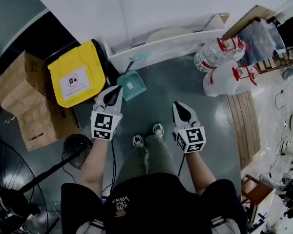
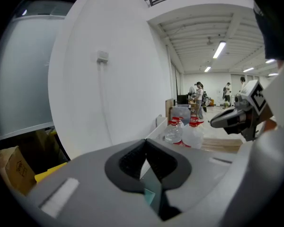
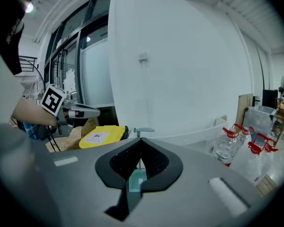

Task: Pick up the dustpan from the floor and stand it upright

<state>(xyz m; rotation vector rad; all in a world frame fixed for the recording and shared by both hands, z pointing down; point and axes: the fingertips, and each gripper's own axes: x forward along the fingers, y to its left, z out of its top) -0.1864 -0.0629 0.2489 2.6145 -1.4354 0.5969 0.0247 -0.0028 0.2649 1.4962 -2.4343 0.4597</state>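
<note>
Left gripper (jaws together) hangs clear above upright dustpan.

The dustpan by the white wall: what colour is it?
The dustpan is teal with a small white label; the head view shows it best.

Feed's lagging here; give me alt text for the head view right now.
A teal dustpan stands handle-up against a white ledge, next to a yellow bin. Nearer the camera, the left gripper and right gripper are both shut and empty, held above the grey floor.

Dim indoor light, bright ceiling strips, fisheye-warped edges, dark vignetted corners
</note>
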